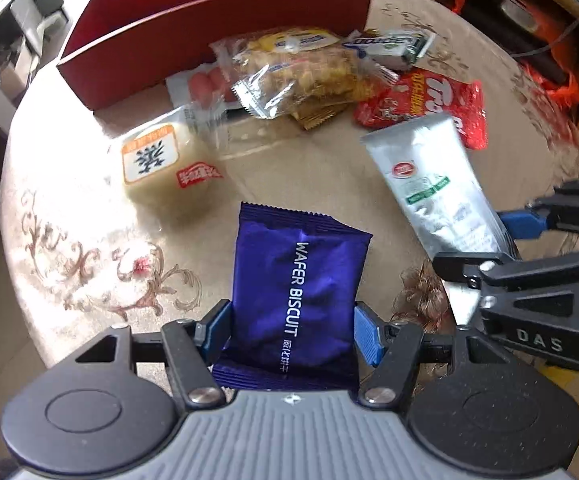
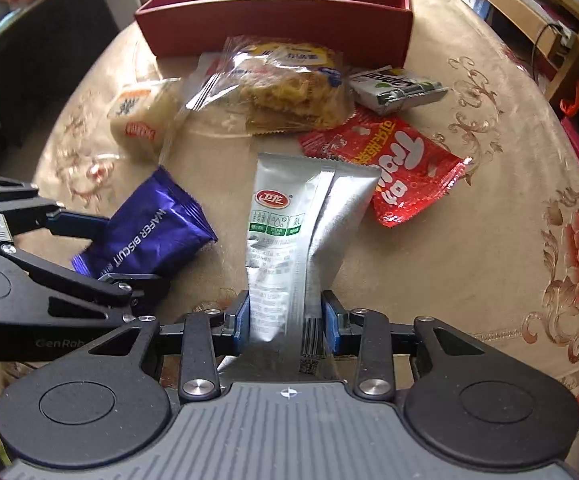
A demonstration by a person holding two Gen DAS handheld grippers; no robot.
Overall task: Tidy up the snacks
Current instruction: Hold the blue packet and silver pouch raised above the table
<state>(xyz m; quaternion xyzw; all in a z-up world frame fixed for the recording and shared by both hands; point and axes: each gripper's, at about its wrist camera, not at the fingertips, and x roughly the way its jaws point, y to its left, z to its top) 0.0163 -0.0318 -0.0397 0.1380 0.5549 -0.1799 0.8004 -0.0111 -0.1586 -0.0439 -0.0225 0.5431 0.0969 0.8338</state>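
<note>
Surface [image 1: 69, 240] held loose snacks; red box [image 2: 273, 20] ahead looked empty; left hand-held gripper [image 1: 293, 332] clamped wafer packet [image 1: 297, 292], right hand-held gripper [image 2: 285, 320] clamped silver packet [image 2: 289, 232].

Purple wafer packet [image 1: 295, 296], silver pouch [image 2: 289, 248], both gripped.

Daylight glared white across the table's [image 1: 69, 216] left edge; fisheye curvature bent both views' rims, where the surroundings blurred dimly.
</note>
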